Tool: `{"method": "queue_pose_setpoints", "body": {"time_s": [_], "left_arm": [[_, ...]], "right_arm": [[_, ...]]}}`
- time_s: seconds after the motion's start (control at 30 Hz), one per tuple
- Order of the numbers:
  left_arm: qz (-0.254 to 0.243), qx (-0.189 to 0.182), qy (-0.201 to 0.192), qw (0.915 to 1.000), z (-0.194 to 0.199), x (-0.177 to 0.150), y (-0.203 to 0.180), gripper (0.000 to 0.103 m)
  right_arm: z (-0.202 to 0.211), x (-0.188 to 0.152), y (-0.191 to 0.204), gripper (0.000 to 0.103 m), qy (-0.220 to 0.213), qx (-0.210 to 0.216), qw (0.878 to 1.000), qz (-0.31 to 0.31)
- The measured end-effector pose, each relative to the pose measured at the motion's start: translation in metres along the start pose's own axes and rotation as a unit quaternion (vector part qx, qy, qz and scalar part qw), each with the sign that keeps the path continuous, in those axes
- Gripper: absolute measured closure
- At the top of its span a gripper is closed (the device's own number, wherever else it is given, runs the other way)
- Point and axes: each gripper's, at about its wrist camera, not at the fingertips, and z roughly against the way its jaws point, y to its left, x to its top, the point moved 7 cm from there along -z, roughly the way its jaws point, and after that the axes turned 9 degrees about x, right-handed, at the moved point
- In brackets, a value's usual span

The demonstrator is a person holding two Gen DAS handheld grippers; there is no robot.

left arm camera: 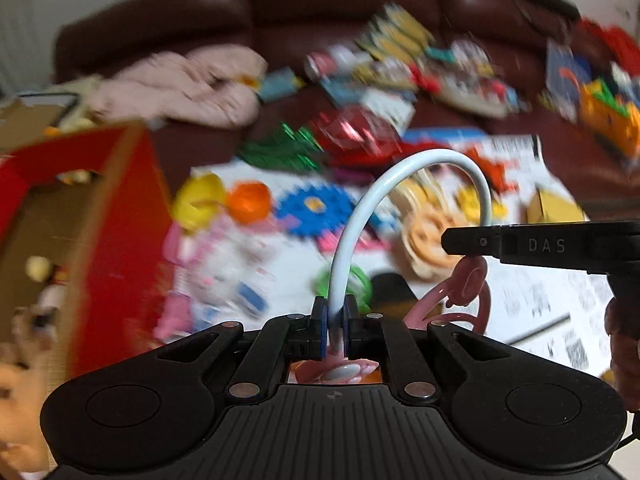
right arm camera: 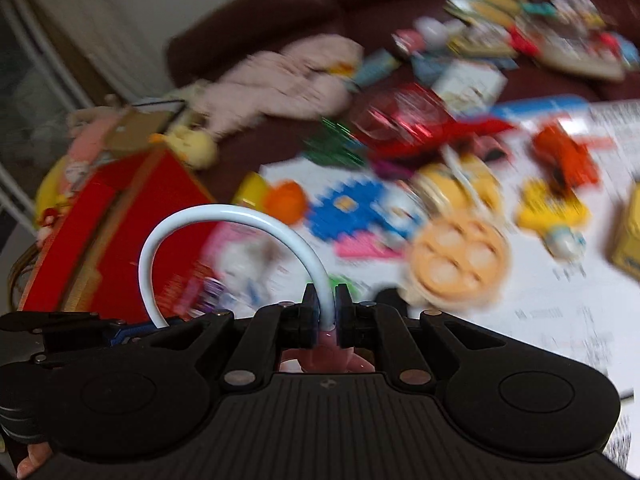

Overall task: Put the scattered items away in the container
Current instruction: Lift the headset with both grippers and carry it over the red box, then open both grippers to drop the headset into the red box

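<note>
A pale blue arched headband [left arm camera: 400, 168] with pink ear pieces [left arm camera: 468, 284] hangs in the air between both grippers. My left gripper [left arm camera: 335, 328] is shut on one end of it. The right gripper [left arm camera: 472, 242] comes in from the right edge and holds the other end. In the right wrist view my right gripper [right arm camera: 325, 316] is shut on the headband [right arm camera: 224, 212], and the left gripper [right arm camera: 128, 332] shows at the lower left. The red cardboard box [left arm camera: 116, 220] [right arm camera: 132, 216] stands open to the left, with soft toys inside.
Blurred toys lie on white paper [left arm camera: 560, 304] over a brown leather sofa [left arm camera: 320, 4]: a yellow cup [left arm camera: 200, 200], an orange cup [left arm camera: 250, 200], a blue gear [left arm camera: 316, 208], a green ring [left arm camera: 360, 284] and a tan round toy [right arm camera: 460, 260]. A pink plush [left arm camera: 188, 84] lies behind.
</note>
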Motion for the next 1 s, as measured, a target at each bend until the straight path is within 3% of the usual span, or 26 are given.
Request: {"method": "queue_pose_setpoints", "body": {"time_s": [0.17,0.33,0.5,0.67,0.7,0.73,0.77,0.8,0.83,1.0], "left_arm": [[0.047,0.044,-0.062,0.9960,0.053,0.017,0.064,0.101],[0.081,0.108,-0.106,0.9851,0.098,0.022,0.131,0.100],[0.119,0.174,-0.113,0.9710,0.115,0.018,0.192,0.099],[0.143,0.215,-0.087,0.9623,0.100,0.012,0.243,0.097],[0.149,0.222,-0.079,0.9604,0.094,0.010,0.252,0.091],[0.155,0.226,-0.072,0.9588,0.089,0.007,0.260,0.073],[0.164,0.232,-0.066,0.9563,0.085,0.003,0.267,0.061],[0.171,0.237,-0.062,0.9544,0.081,0.001,0.273,0.054],[0.173,0.240,-0.062,0.9533,0.080,-0.002,0.274,0.044],[0.165,0.241,-0.057,0.9548,0.067,-0.009,0.269,0.033]], "right_arm": [[-0.008,0.037,0.079,0.094,-0.019,0.051,0.997,0.063],[-0.032,0.058,0.161,0.094,-0.020,0.103,0.987,0.122],[-0.071,0.059,0.224,0.093,0.000,0.142,0.977,0.160],[-0.121,0.050,0.258,0.092,0.037,0.157,0.974,0.161],[-0.130,0.049,0.261,0.088,0.045,0.155,0.974,0.161],[-0.138,0.047,0.261,0.087,0.053,0.152,0.974,0.158],[-0.144,0.044,0.259,0.068,0.060,0.146,0.975,0.153],[-0.146,0.043,0.256,0.041,0.062,0.139,0.977,0.150],[-0.147,0.041,0.253,0.033,0.058,0.134,0.978,0.149],[-0.143,0.030,0.235,0.032,0.065,0.120,0.976,0.168]]}}
